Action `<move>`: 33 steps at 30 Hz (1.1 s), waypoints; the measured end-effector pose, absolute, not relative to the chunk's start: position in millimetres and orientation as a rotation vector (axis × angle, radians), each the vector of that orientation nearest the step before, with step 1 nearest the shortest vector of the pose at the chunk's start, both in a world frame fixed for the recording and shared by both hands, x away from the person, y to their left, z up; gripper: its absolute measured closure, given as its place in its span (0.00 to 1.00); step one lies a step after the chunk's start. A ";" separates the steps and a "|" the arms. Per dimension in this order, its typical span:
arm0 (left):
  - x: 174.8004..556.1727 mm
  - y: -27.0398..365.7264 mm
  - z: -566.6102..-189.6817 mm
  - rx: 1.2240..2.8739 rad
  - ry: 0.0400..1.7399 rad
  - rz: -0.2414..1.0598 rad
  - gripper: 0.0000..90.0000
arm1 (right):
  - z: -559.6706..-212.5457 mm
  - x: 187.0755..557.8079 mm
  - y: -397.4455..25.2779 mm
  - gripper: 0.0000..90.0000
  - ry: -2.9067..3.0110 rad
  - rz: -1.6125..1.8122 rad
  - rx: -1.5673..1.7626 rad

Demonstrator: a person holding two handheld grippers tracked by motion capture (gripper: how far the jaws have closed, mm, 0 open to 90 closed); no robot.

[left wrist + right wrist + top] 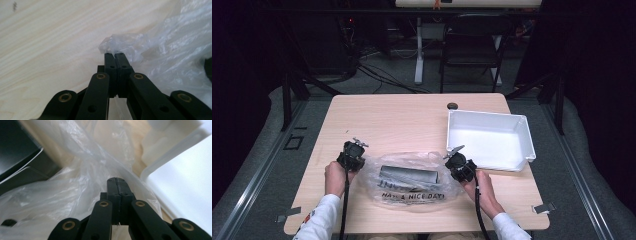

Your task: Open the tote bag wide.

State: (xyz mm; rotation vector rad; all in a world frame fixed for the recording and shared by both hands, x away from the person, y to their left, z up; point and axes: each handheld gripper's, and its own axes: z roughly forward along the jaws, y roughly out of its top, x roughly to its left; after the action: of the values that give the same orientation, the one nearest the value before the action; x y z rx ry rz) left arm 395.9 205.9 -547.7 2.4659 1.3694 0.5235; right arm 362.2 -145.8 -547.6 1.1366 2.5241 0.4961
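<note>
Both grippers, left point(114, 55) and right point(117, 180), have jaws clamped on the plastic bag point(412, 177); pulling apart could tear its thin film.

You see a thin, crinkled, translucent plastic bag point(412, 177) with glossy creases on a matt, pale wood-grain table point(387, 120). Beside it, the white bin point(489, 140) looks smooth, slightly glossy plastic.

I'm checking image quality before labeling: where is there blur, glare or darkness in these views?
High view: table evenly lit, surroundings dark, white bin nearly blown out. Left gripper view: left tool and pinched plastic bag sharp, bag's right side overexposed. Right gripper view: right tool sharp, bin and dark box blurred.
</note>
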 end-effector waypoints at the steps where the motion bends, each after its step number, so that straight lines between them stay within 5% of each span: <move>1: 396.0 205.3 -548.7 2.498 1.358 0.514 1.00 | -548.2 361.8 -145.6 1.00 2.544 0.490 1.137; 5: 395.1 207.6 -547.6 2.515 1.356 0.483 0.99 | -546.2 358.5 -146.7 1.00 2.610 0.485 1.107; 9: 391.9 217.6 -533.7 2.419 1.369 0.430 0.73 | -535.7 354.7 -151.5 0.88 2.629 0.570 1.077; 20: 372.0 229.8 -495.0 2.257 1.339 0.390 0.32 | -496.2 339.9 -162.6 0.56 2.628 0.818 0.930; 33: 360.8 194.8 -538.9 2.634 1.274 0.275 0.22 | -538.4 332.5 -140.3 0.39 2.846 0.548 0.779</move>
State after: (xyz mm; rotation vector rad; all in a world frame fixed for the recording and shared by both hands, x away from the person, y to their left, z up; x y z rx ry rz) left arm 360.8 194.8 -538.9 2.6337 1.2737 0.2748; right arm 332.5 -140.3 -538.4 0.7792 2.8457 0.5480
